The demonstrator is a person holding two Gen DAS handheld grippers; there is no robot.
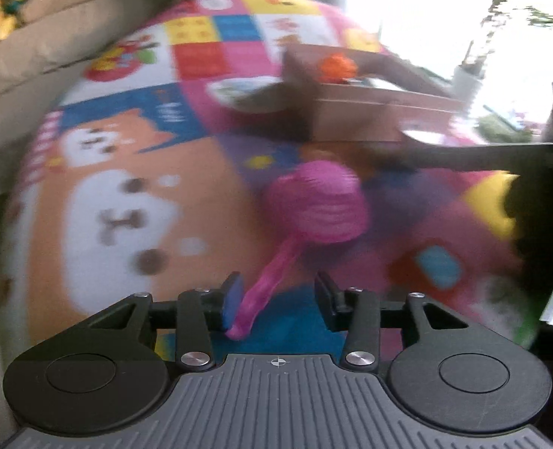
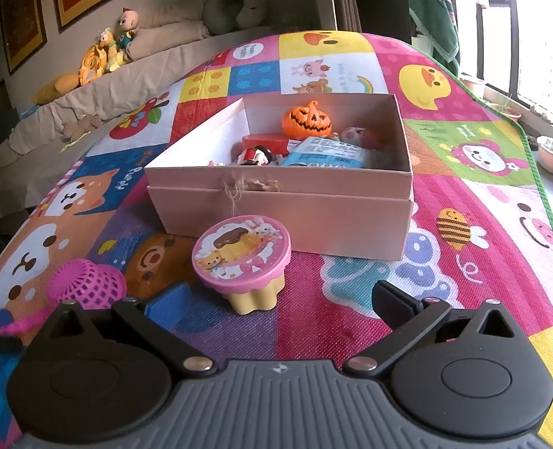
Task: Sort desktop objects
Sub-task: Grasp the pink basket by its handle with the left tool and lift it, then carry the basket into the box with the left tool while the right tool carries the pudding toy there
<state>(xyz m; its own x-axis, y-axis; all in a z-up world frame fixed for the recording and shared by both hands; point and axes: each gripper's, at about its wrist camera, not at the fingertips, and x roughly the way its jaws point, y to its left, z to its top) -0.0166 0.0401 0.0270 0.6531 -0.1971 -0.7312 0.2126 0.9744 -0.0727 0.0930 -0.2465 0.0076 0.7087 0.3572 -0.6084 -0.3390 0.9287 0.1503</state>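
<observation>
Left gripper (image 1: 278, 305): the jaws were seen partly open, and the pink handle of the pink mesh scoop (image 1: 315, 202) passed between them, lying against the blue pad of the left finger (image 1: 231, 305). A gap was left on the right-finger side, so a firm hold could not be told.

Pink mesh scoop: its round net head was found ahead of the left fingertips, over the play mat (image 1: 127, 194). The left wrist view was blurred. In the right wrist view the scoop (image 2: 87, 280) was seen at the far left, near the mat's edge.

Right gripper (image 2: 280, 301): the jaws were spread wide and nothing was held. The cupcake container (image 2: 243, 262) stood just ahead of them, a little towards the left finger and apart from both pads.

Pink box (image 2: 284, 205): it was open on top, standing behind the cupcake container. Inside were seen an orange pumpkin (image 2: 307, 119), a blue packet (image 2: 323, 155), a red flat piece and small figures.

Writing: "Puppy" was read on the mat's blue panel (image 2: 121, 179). The print on the blue packet was too small to be read.

Edges and room: bare mat was seen on the right of the box, up to the green border (image 2: 538, 176). A sofa with plush toys (image 2: 108, 52) stood beyond the left edge.
</observation>
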